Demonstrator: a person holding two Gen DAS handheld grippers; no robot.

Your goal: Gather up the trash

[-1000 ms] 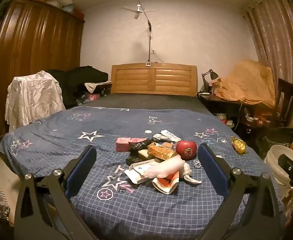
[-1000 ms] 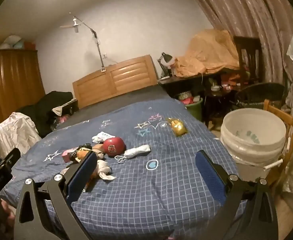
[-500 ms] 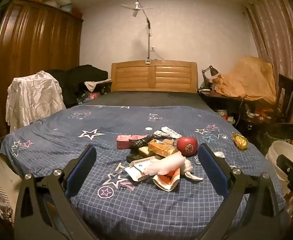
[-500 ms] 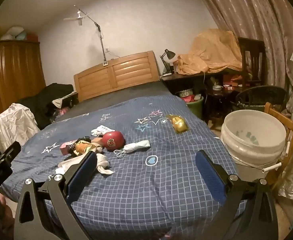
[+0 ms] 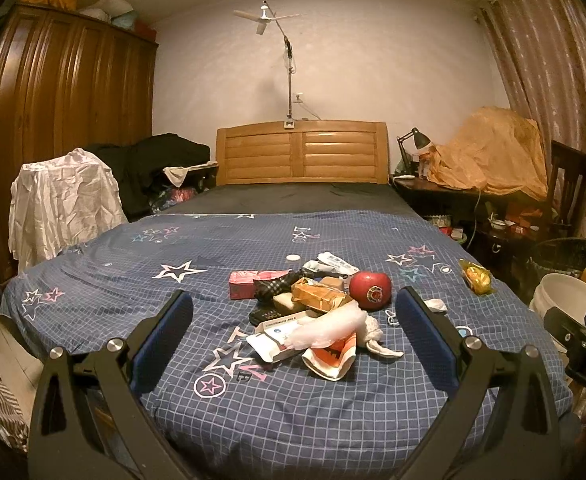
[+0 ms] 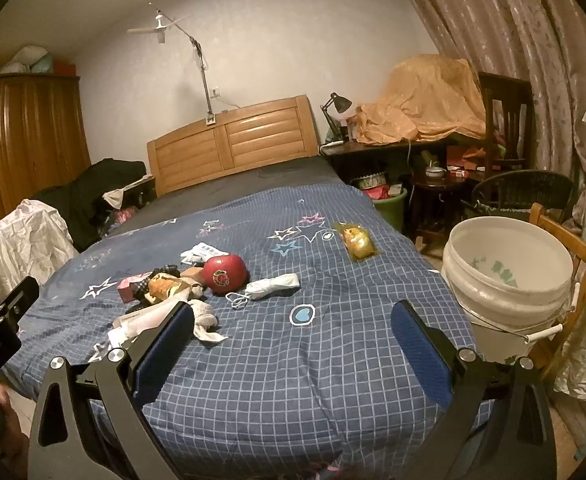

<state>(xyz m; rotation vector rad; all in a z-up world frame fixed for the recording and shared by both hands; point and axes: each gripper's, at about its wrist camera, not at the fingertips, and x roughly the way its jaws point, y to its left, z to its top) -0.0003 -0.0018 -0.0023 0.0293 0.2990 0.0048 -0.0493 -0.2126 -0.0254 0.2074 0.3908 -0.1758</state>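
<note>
A pile of trash lies mid-bed: a pink box [image 5: 249,282], a gold wrapper [image 5: 319,295], white paper and plastic [image 5: 321,330], beside a red apple [image 5: 369,285]. The apple [image 6: 226,273] also shows in the right wrist view, with a rolled white mask [image 6: 271,286] and a yellow packet [image 6: 357,242]. The yellow packet [image 5: 476,277] lies at the bed's right edge. My left gripper [image 5: 293,330] is open and empty, short of the pile. My right gripper [image 6: 291,350] is open and empty over the bed's near part. A white bucket [image 6: 507,276] stands right of the bed.
The blue checked bedspread [image 5: 141,264] covers the bed. A wardrobe [image 5: 61,120] and a cloth-draped chair [image 5: 63,204] stand left. A cluttered desk [image 6: 421,152], a dark basket [image 6: 525,190] and a wooden chair [image 6: 569,240] under the bucket stand right.
Both grippers have drawn back and risen slightly from the bed; the pile looks a little farther off. Both stay open and empty.
</note>
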